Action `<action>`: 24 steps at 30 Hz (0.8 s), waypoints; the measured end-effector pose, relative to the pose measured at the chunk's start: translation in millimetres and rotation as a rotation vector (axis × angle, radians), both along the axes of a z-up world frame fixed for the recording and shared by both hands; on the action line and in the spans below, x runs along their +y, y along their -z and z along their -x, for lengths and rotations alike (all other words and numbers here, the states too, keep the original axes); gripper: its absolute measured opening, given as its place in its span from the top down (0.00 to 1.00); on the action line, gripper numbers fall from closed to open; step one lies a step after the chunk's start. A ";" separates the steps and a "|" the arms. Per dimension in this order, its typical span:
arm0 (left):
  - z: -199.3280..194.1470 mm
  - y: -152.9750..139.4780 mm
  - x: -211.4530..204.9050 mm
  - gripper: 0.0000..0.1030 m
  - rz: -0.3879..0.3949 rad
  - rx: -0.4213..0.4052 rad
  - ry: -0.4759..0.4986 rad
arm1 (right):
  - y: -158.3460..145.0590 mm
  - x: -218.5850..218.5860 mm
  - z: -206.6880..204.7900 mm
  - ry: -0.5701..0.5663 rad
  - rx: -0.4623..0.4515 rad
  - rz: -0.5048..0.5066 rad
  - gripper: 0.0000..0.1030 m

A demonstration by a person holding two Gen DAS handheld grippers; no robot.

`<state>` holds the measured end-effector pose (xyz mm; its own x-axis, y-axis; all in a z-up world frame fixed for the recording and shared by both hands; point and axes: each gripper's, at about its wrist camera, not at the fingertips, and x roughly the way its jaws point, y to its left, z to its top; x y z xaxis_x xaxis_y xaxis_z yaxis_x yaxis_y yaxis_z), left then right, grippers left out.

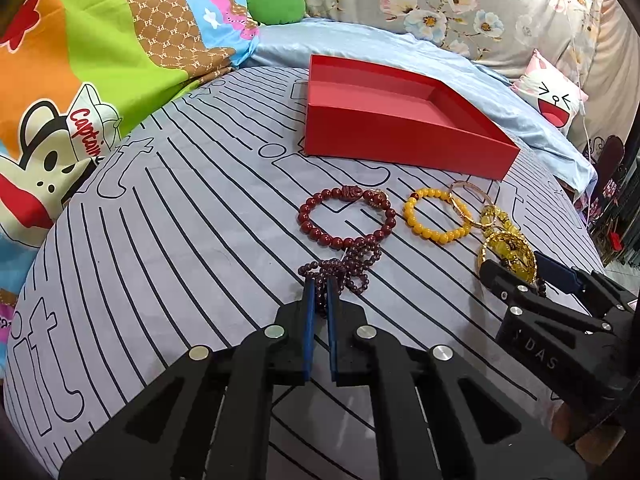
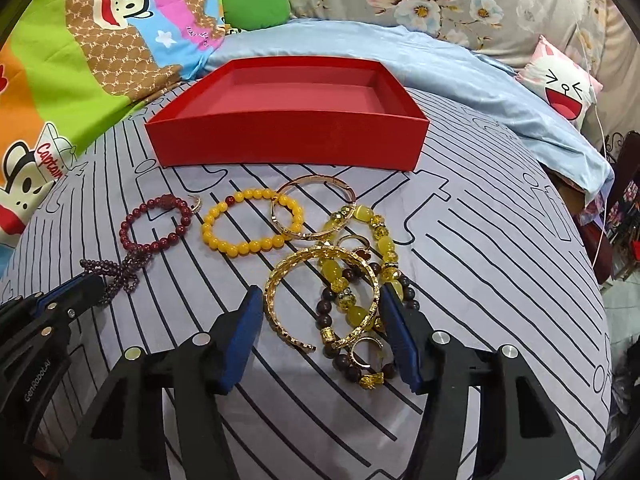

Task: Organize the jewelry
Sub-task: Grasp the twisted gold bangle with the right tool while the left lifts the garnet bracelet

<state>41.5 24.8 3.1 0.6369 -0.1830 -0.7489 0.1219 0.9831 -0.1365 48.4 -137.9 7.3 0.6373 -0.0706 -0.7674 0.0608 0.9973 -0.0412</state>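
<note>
The striped bedsheet [image 2: 480, 280] serves as the work surface; its soft, flat cloth keeps the loose pieces from rolling.

The red box [image 2: 288, 136] sits at 12 o'clock in the right wrist view, open side up and with nothing visible inside. Judged from that, it is the intended receptacle and no piece has been stored yet.

The right gripper [image 2: 322, 320] is at 6 o'clock, jaws spread wide, straddling the gold bangle [image 2: 320, 276]. The pads stand at either side of the bangle; contact cannot be confirmed. The stance suggests a grasp being lined up across the ring's width. The bangle lies tangled with a dark bead bracelet [image 2: 340, 344] and a yellow crystal bracelet [image 2: 380, 248], so lifting it may drag those along.

The left gripper [image 1: 320, 292], at 6 o'clock in its own view, has its jaws drawn close on the purple bead strand [image 1: 352, 268], which passes between the pads. The pinch looks suited to a thin, limp string.

The yellow bead bracelet [image 2: 248, 224] and the dark red bead bracelet [image 2: 160, 224] lie flat and untouched between the box and the grippers, at about 10 o'clock, a thin gold bangle [image 2: 316, 200] overlapping the yellow one.
</note>
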 end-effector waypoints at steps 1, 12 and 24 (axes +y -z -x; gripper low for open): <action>0.4 -0.5 -0.3 0.95 0.000 -0.001 0.002 | -0.5 -0.9 1.2 0.001 -0.003 -0.004 0.45; 8.4 -21.4 -3.5 0.96 0.025 -0.029 0.034 | -25.3 -13.4 25.6 0.009 -0.054 -0.064 0.45; 7.0 -59.0 -11.5 0.97 0.019 -0.094 0.070 | -51.0 -32.5 29.9 0.012 -0.091 -0.102 0.45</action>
